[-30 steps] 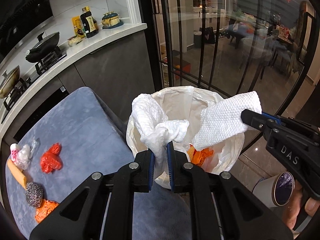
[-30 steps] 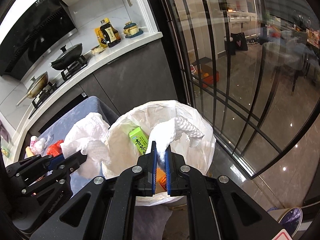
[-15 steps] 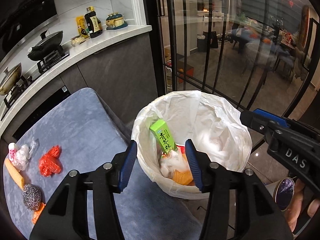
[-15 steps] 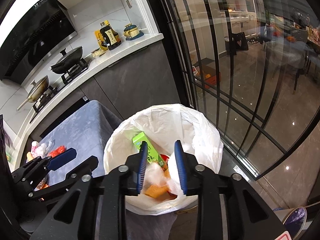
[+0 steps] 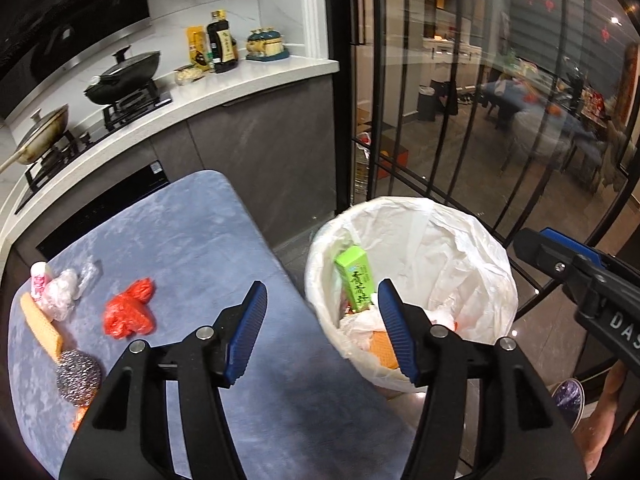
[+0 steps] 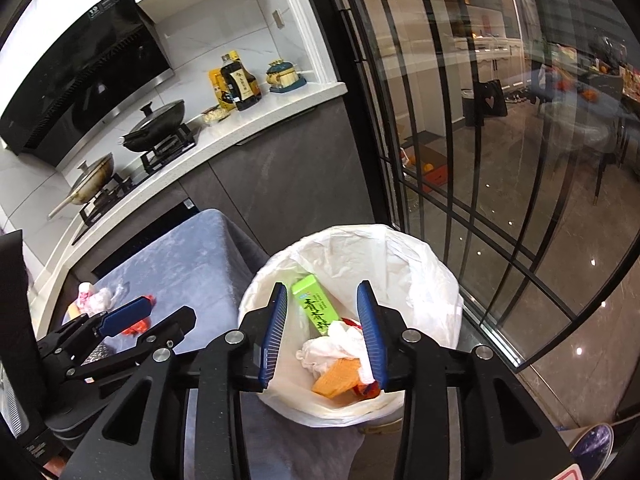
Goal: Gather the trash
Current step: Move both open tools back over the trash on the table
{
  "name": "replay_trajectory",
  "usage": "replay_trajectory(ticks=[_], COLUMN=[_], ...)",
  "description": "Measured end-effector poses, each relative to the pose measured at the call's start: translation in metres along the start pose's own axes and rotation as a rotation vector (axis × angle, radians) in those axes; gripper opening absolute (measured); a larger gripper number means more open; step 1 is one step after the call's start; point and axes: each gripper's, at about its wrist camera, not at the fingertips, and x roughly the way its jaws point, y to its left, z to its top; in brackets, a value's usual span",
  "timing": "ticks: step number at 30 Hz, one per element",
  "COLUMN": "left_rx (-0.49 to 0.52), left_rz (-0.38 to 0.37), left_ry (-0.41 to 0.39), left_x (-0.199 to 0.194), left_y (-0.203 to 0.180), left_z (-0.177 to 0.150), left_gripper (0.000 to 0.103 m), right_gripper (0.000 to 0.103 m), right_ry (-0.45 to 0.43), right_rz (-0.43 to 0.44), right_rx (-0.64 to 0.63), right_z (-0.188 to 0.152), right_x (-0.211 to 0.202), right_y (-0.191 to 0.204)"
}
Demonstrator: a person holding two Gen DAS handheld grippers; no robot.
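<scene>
A trash bin lined with a white bag (image 5: 472,248) (image 6: 420,272) stands beside the blue-grey table. Inside lie a green carton (image 5: 355,280) (image 6: 316,308), white paper towels (image 6: 332,346) and orange scraps (image 6: 340,372). My left gripper (image 5: 320,332) is open and empty over the table edge by the bin. My right gripper (image 6: 323,334) is open and empty above the bin. On the table lie a red crumpled bag (image 5: 128,314), a steel scourer (image 5: 78,376), an orange wafer strip (image 5: 42,328) and clear plastic wrap (image 5: 60,292).
The blue-grey table (image 5: 180,248) (image 6: 172,264) sits in front of a kitchen counter with pans (image 5: 120,76) and bottles (image 5: 222,42). A black-framed glass door (image 5: 460,100) stands behind the bin. The right gripper's body shows at the left wrist view's right edge (image 5: 580,276).
Both grippers held white paper towels over the bin, then opened and dropped them in. The left gripper has since swung left toward the table.
</scene>
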Motion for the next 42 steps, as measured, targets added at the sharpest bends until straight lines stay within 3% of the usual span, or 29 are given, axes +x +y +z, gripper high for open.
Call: replay_trajectory(ticks=[10, 13, 18, 31, 42], left_rx=[-0.100, -0.142, -0.199, -0.347, -0.473], left_rz=[0.052, 0.081, 0.137, 0.285, 0.391], left_ry=[-0.014, -0.008, -0.002, 0.049, 0.069], left_x=[-0.024, -0.032, -0.050, -0.081, -0.096], left_y=[0.055, 0.079, 0.116, 0.219, 0.298], left_z=[-0.011, -0.019, -0.039, -0.099, -0.145], left_gripper=[0.064, 0.065, 0.069, 0.071, 0.082], right_gripper=[0.042, 0.048, 0.048, 0.048, 0.048], right_ry=[-0.011, -0.009, 0.017, 0.181, 0.330], right_rz=[0.069, 0.093, 0.133, 0.291, 0.327], right_rx=[-0.056, -0.075, -0.110, -0.132, -0.138], right_z=[-0.004, -0.010, -0.025, -0.085, -0.138], right_x=[-0.013, -0.016, -0.016, 0.007, 0.048], right_y=[0.046, 0.064, 0.095, 0.181, 0.236])
